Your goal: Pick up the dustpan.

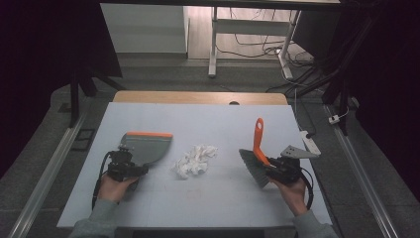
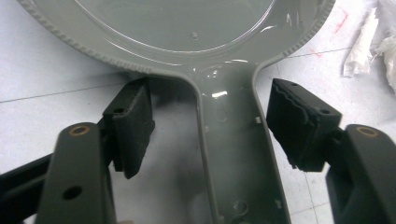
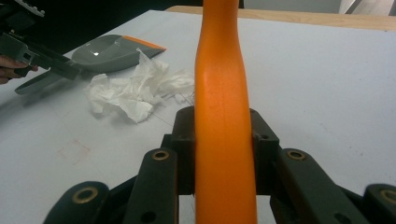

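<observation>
A grey dustpan [image 1: 146, 146] with an orange lip lies flat at the left of the white table [image 1: 218, 198]. My left gripper [image 1: 130, 166] sits low at its near end. Its jaws straddle the dustpan's handle [image 2: 233, 154], the right pad close to it and the left pad well apart, so my left gripper [image 2: 210, 91] is open. My right gripper [image 1: 277, 168] is shut on the orange handle [image 3: 224, 93] of a hand brush [image 1: 257, 139], whose grey bristles [image 1: 252, 166] rest on the table. Crumpled white paper [image 1: 194, 159] lies between the two.
The paper [image 3: 135, 91] lies beside the dustpan's mouth [image 3: 107, 49]. A white power strip [image 1: 309, 141] lies at the table's right edge. A wooden strip [image 1: 198, 97] runs along the far edge, with desk legs and cables on the floor beyond.
</observation>
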The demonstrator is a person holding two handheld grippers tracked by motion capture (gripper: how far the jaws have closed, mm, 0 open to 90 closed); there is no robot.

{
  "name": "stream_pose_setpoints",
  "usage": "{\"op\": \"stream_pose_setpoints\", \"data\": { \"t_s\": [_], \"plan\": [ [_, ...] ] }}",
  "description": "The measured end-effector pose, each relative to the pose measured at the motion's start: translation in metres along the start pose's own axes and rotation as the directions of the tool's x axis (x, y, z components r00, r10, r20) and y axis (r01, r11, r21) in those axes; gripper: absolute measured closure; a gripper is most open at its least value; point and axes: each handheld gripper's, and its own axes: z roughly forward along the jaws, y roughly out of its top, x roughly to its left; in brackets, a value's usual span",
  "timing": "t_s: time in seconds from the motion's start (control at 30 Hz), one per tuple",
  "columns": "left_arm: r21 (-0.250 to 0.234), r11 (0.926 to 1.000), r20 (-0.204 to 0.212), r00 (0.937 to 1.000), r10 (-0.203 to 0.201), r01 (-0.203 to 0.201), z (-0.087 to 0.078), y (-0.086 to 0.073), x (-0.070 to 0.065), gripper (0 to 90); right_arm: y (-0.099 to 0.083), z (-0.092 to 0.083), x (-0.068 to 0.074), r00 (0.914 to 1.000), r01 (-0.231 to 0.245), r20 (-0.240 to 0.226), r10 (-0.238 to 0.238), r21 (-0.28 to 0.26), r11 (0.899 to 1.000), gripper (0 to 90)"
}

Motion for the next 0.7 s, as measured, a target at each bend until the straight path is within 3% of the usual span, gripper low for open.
{"op": "stream_pose_setpoints", "data": {
  "t_s": [0.13,0.5,0.6,0.7],
  "plan": [
    [-0.027,0.9991,0.022,0.9993,-0.032,0.032,0.0008,-0.0008,0.0035,38.0,-0.0005,0.0008,0.0008,1.0,0.001,0.002,-0.001,0.006,1.0,69.4],
    [-0.042,0.9984,0.046,0.9983,-0.036,0.038,0.0018,-0.0003,0.0047,52.4,0.0003,0.0024,0.0027,0.9999,0.002,0.017,-0.002,0.007,1.0,69.4],
    [-0.049,0.9977,0.042,0.9981,-0.044,0.046,0.0015,-0.0002,0.0051,60.1,0.0,0.0029,0.0031,0.9998,0.005,0.021,-0.005,0.012,1.0,69.4],
    [-0.049,0.9978,0.043,0.9982,-0.042,0.044,0.0011,-0.0003,0.0058,61.1,-0.0001,0.0022,0.0043,0.9997,0.008,0.024,-0.008,0.012,1.0,69.4]
  ]
}}
